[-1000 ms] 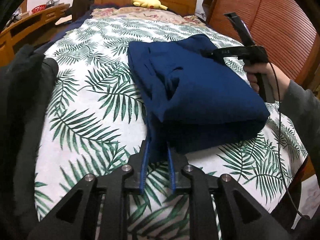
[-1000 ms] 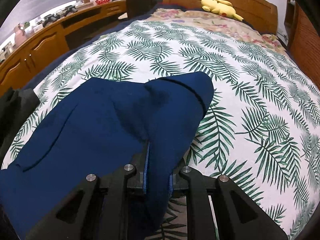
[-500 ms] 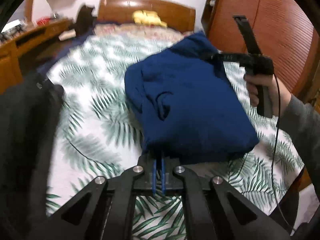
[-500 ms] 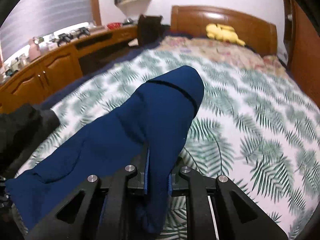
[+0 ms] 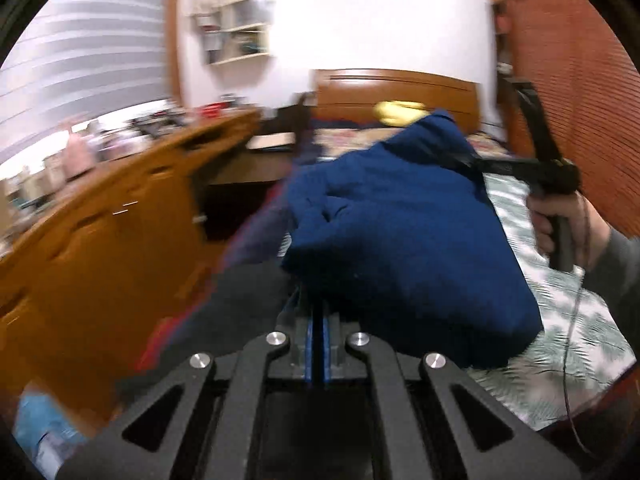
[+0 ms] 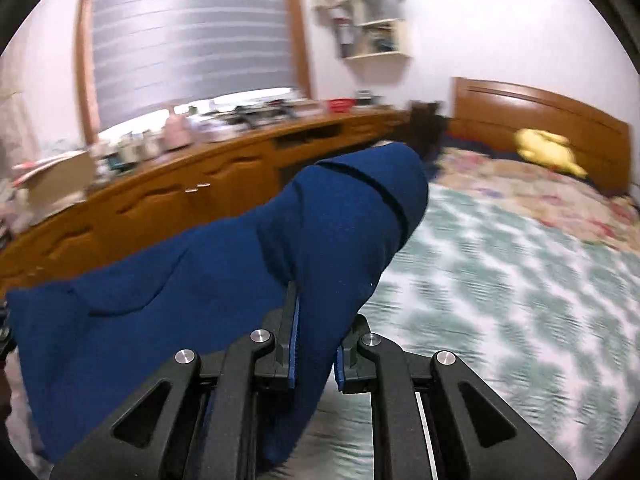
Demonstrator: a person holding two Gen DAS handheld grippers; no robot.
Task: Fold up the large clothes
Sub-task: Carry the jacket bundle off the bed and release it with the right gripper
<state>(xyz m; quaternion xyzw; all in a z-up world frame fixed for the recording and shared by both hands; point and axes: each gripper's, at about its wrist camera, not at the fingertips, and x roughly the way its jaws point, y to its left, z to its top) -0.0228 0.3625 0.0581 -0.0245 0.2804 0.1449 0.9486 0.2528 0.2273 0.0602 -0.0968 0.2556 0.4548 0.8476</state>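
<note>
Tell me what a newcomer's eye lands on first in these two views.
The folded blue garment fills the middle of both views, held up off the bed between the left claw and the right claw, each shut on it. Behind it, a yellow plush toy lies by the wooden headboard.

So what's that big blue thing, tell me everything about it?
It is a dark blue garment of soft, thick-looking cloth, folded into a bulky bundle with a dark seam near its top. It hangs in the air above the leaf-patterned bed, sagging between the left gripper and right gripper, whose jaws pinch it.
</note>
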